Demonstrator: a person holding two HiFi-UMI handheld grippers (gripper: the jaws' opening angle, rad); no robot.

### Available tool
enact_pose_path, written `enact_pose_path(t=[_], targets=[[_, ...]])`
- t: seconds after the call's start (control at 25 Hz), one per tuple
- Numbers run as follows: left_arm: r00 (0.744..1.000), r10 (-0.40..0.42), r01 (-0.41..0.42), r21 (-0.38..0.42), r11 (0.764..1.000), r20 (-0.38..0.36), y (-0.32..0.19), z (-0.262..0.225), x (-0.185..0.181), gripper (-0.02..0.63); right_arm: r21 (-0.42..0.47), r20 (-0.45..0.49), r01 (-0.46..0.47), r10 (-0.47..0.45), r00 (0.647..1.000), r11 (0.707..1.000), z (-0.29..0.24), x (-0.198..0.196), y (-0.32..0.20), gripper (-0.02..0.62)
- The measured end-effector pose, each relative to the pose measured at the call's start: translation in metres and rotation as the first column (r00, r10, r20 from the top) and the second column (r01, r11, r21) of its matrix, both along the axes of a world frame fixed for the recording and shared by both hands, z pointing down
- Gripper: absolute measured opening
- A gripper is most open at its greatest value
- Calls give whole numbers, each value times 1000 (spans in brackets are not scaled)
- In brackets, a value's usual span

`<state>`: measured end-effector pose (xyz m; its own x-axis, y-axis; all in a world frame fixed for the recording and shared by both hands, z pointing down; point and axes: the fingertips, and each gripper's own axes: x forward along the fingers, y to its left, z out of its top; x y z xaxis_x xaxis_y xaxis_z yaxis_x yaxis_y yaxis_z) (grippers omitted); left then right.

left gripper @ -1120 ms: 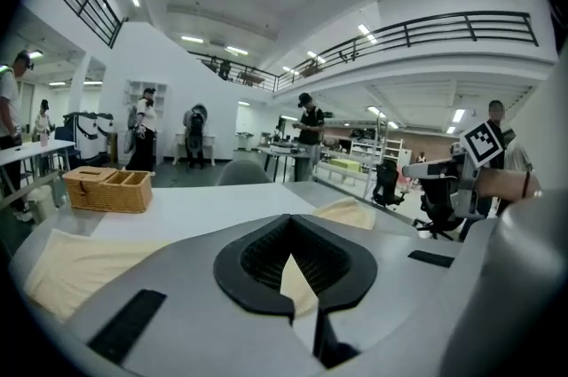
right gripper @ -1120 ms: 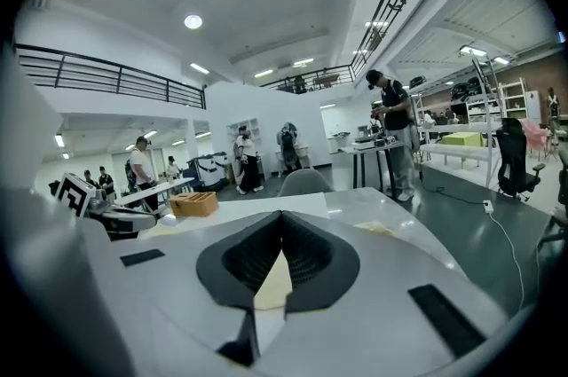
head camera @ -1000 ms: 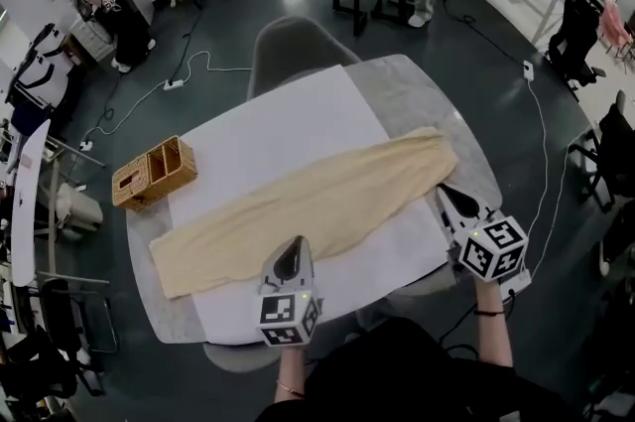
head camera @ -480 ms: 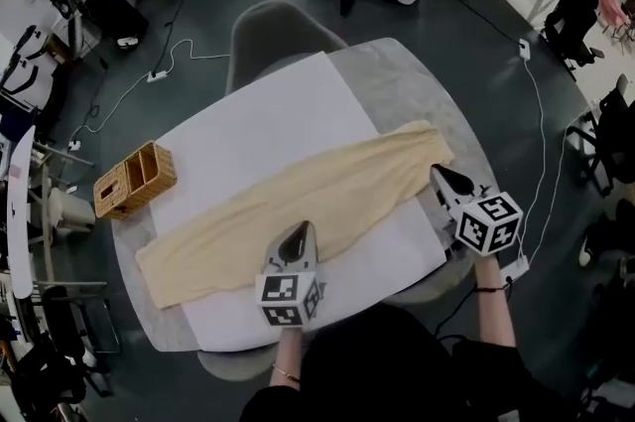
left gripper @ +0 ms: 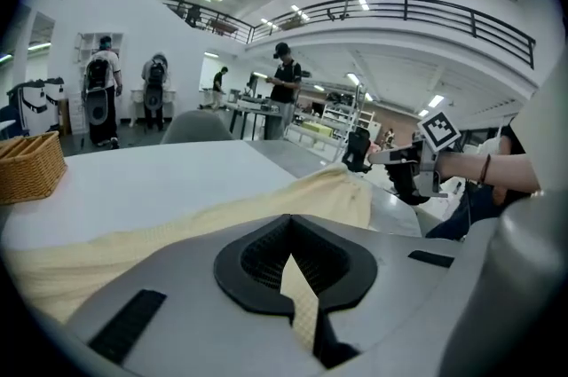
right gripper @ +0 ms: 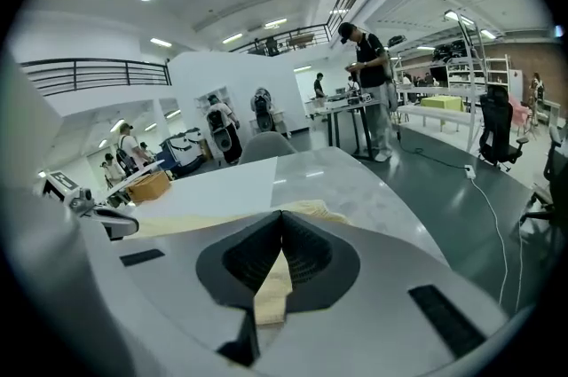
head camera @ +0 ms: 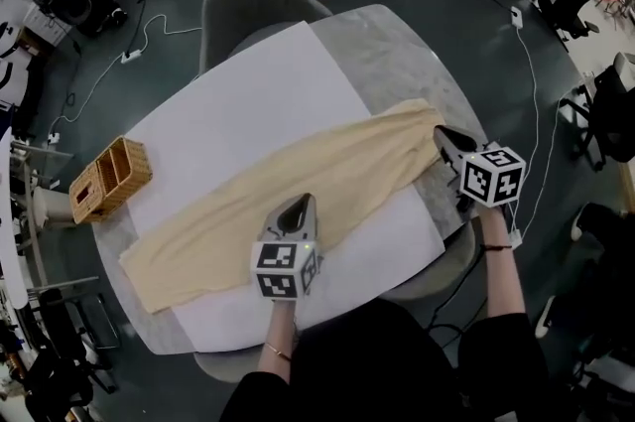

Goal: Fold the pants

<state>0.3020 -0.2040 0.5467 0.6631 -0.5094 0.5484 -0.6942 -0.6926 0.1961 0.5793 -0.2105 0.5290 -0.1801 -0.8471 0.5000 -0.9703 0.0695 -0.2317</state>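
Pale yellow pants (head camera: 223,226) lie as a long strip slanting across the white sheet (head camera: 238,102) on the table, one end at the near left and the other at the right edge. My left gripper (head camera: 298,208) sits at the strip's near edge around its middle, shut with yellow cloth pinched in its jaws (left gripper: 289,264). At the strip's right end my right gripper (head camera: 446,138) is also shut, with cloth showing between its jaws (right gripper: 280,238). In the left gripper view the pants (left gripper: 169,229) run away toward the right gripper (left gripper: 359,155).
A wicker basket (head camera: 107,178) stands on the table's left edge. A grey chair (head camera: 248,8) is tucked in at the far side. The round grey table (head camera: 392,53) shows bare past the sheet. People, desks and floor cables (head camera: 149,23) lie beyond.
Both grippers have moved forward and down onto the pants: the left tip now lies over the strip's near edge, the right tip at its right end. The head view has shifted.
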Motion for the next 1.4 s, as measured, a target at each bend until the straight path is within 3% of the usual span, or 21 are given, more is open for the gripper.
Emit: enact_pose_path(t=[0.36,0.48,0.6,0.76,0.96,1.2,1.28,1.4], targets=[[1000,21,-21,-49,999,-1,-26,13,15,8,-153,-57,-31,23,998,988,41,38,-32,17],[1000,20,-20,-59,998,-1,-31,18,17,8,-209,-38,-7,-2,999,978,60,43,-40,138],[1000,18,-18,-70,997,1,-34,22,18,8,-263,-48,19,-33,998,965,78,47,-44,194],[1000,12,-12,-82,997,1,-37,26,19,8,-313,-35,13,-25,999,950,95,58,-50,222],[1000,-3,3,-86,996,0,-40,27,17,8,-340,16,44,-41,999,939,106,55,-55,224],[1000,-21,21,-88,996,7,-42,28,17,8,-418,-150,106,-184,971,902,114,47,-52,222],[1000,-19,20,-87,996,11,-41,29,18,8,-431,-172,131,-223,960,893,115,42,-52,161],[1000,-22,23,-88,996,14,-41,28,18,8,-437,-155,147,-235,959,887,115,40,-52,142]])
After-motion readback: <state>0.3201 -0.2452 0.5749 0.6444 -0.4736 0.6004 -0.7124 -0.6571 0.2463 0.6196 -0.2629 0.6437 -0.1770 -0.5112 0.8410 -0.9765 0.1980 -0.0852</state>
